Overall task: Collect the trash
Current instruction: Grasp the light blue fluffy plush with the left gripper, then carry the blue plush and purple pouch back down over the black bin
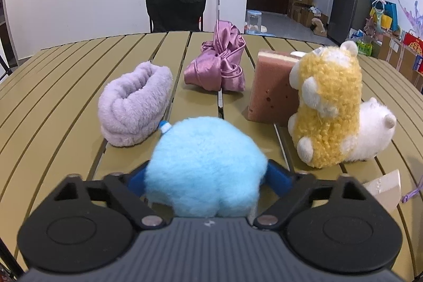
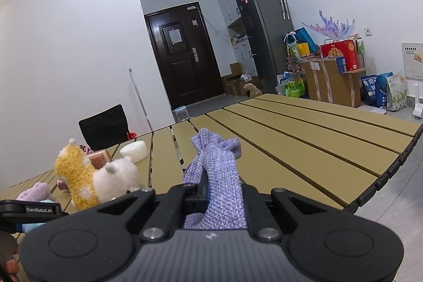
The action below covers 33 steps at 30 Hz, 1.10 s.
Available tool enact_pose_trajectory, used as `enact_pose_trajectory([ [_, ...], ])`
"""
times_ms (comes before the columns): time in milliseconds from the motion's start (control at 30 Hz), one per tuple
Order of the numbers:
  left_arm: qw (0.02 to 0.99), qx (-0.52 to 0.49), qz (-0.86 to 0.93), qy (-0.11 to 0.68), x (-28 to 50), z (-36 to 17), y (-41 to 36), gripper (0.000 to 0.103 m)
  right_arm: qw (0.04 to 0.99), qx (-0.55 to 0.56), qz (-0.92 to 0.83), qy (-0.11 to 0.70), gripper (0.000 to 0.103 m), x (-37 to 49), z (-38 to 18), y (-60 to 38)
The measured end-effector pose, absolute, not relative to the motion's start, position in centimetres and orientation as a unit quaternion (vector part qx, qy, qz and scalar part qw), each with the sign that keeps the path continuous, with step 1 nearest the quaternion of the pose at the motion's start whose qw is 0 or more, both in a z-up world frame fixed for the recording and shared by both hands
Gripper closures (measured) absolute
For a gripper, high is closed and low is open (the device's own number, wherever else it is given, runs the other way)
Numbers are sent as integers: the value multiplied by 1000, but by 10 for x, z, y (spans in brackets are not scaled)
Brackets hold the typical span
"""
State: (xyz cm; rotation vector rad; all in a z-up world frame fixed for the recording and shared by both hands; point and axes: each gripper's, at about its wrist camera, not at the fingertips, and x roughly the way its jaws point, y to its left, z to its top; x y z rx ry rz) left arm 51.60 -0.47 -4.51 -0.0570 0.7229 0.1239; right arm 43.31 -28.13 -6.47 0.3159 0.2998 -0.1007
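The left hand-held gripper (image 1: 206, 176) has its 2 blue fingers (image 1: 277, 176) spread either side of a fluffy light-blue pom-pom ball (image 1: 206, 165) that sits on the slatted tan desk (image 1: 66, 102). The fur bulges over the finger faces, so whether the pads press on it cannot be told; I judge the grasp not yet firm. The right hand-held gripper (image 2: 219, 192) is clamped shut on a lilac woven drawstring pouch (image 2: 216, 171), its gathered mouth standing up in front of the jaws.

Risks from here, as I judge them:
- The ball is soft and round; a squeeze on fur alone could let it slip forward when lifted.
- A yellow curly plush alpaca (image 1: 327, 107) leaning on a white plush animal (image 1: 370, 131) stands near on the right; a sideways swing could topple them against the upright pink sponge block (image 1: 275, 89).
- A rolled lilac fleece towel (image 1: 134, 102) lies near on the left and could snag.
- The pouch mouth looks closed, so dropping the ball in may fail.
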Motion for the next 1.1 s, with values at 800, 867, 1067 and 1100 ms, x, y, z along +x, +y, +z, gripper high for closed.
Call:
enact_pose_trajectory([
  [800,961,-55,40,270,440,0,-1,21,980,152,-19,127,99,399,-49,-281],
  [867,963,-50,39,261,430,5,-5,21,981,150,-18,122,99,393,-46,-282],
  [1067,970,-35,29,240,395,25,-14,21,984,143,-12,107,99,372,-33,-281],
  [1100,970,-33,28,237,389,28,-15,21,985,139,-13,104,99,367,-31,-279],
])
